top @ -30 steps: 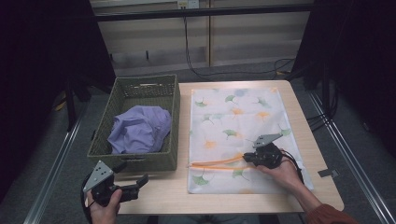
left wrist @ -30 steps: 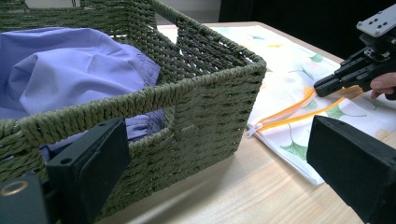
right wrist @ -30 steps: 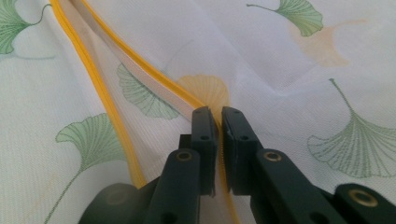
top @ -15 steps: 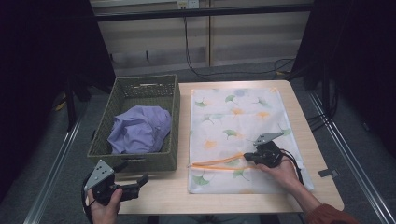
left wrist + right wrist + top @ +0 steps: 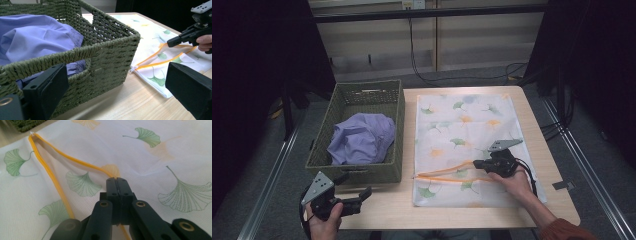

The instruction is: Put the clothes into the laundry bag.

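On the worktop (image 5: 532,125): a white mesh laundry bag (image 5: 462,130) with a ginkgo-leaf print lies flat, just right of the woven basket (image 5: 394,125).
Bag mouth: the orange zipper (image 5: 50,173) is parted into a narrow V near the bag's front edge, its closed end pointing toward the basket.
Right tool (image 5: 482,163): jaws pressed together on the upper zipper edge, where the two orange lines meet; it holds that edge, apparently slightly raised.
Left tool (image 5: 362,192): jaws wide apart, holding nothing, hovering off the worktop's front-left corner, aimed past the basket's near wall.
In the basket: a crumpled lilac garment (image 5: 359,137).
Handling: the bag looks light, thin and limp; it will likely sag and slide on the smooth wood rather than keep an opening by itself.
Where to grip: the zipper tape is probably the firmest part, so the free lower edge opposite the right tool is the best hold.
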A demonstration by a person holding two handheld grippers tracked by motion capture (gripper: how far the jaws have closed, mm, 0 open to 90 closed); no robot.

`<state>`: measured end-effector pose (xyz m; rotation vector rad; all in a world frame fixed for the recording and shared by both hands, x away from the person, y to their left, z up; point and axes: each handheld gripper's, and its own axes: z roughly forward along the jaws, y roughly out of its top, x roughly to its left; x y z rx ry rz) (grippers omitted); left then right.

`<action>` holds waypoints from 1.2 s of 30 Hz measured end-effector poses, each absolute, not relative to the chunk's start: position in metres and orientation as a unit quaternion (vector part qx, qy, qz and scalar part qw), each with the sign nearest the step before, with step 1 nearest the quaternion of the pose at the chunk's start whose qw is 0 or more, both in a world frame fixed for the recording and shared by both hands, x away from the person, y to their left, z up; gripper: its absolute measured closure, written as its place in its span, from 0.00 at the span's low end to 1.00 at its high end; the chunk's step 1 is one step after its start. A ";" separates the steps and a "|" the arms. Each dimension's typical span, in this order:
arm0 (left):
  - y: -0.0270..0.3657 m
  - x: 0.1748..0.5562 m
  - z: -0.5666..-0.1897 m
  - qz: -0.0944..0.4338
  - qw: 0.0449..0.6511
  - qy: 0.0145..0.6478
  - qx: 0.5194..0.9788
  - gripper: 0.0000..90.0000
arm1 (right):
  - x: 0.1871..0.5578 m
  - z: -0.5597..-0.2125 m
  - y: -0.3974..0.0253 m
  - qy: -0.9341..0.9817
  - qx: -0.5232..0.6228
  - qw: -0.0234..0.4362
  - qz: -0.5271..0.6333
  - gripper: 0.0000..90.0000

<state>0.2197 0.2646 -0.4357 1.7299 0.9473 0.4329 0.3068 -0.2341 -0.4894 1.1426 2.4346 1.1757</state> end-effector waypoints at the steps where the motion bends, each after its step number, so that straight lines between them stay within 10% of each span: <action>1: 0.265 0.220 -0.436 0.182 0.531 0.397 0.726 0.05 | 0.307 -0.489 -0.235 0.823 0.388 0.102 0.402 1.00; 36: 0.265 0.221 -0.435 0.184 0.531 0.398 0.725 0.05 | 0.308 -0.462 -0.243 0.777 0.383 0.125 0.484 1.00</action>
